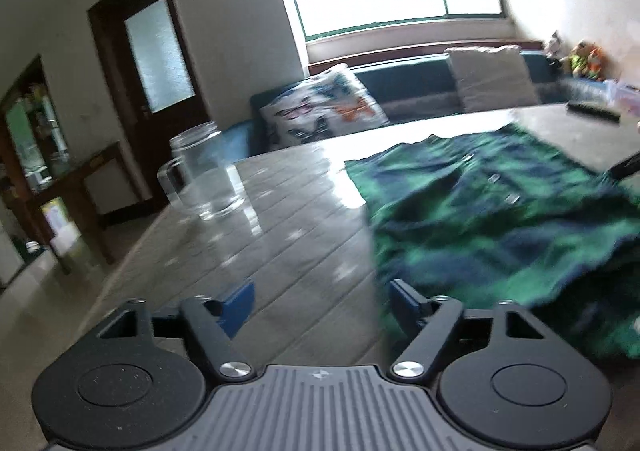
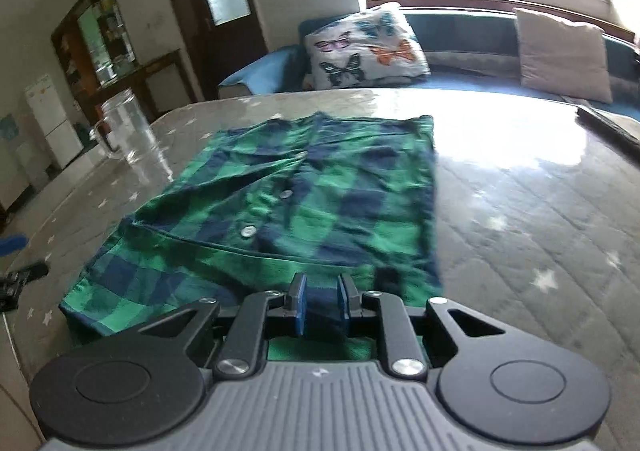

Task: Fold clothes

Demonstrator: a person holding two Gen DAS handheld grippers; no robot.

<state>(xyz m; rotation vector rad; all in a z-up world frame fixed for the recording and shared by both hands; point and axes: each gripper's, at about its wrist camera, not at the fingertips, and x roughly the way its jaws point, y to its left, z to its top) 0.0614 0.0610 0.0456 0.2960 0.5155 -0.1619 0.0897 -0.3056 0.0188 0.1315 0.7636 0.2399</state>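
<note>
1. My left gripper (image 1: pixel 322 305) hangs over the quilted table top (image 1: pixel 260 219) with its blue pads (image 1: pixel 239 307) well apart and nothing between them; the right pad sits just at the near left edge of the shirt, and the blur keeps me from telling whether it touches the cloth.
2. My right gripper (image 2: pixel 320 301) is nearly closed, with only a narrow gap between the pads. Dark blue cloth shows in that gap, but I cannot tell whether the pads pinch it or only hover over it.
3. The green and navy checked shirt (image 2: pixel 304 207) lies flat on the table, button placket up, with two buttons plain in the right wrist view. Its near hem is hidden under my right gripper's body.
4. In the left wrist view the shirt (image 1: pixel 492 211) is smeared by motion and cut off at the right edge.
5. A clear glass mug (image 2: pixel 128 131) stands on the table left of the shirt, apart from it.
6. A dark flat object (image 2: pixel 608 127) at the far right of the table is cut off, and I cannot make out what it is.
7. Beyond the table a butterfly cushion (image 2: pixel 364 47) rests on a sofa.
</note>
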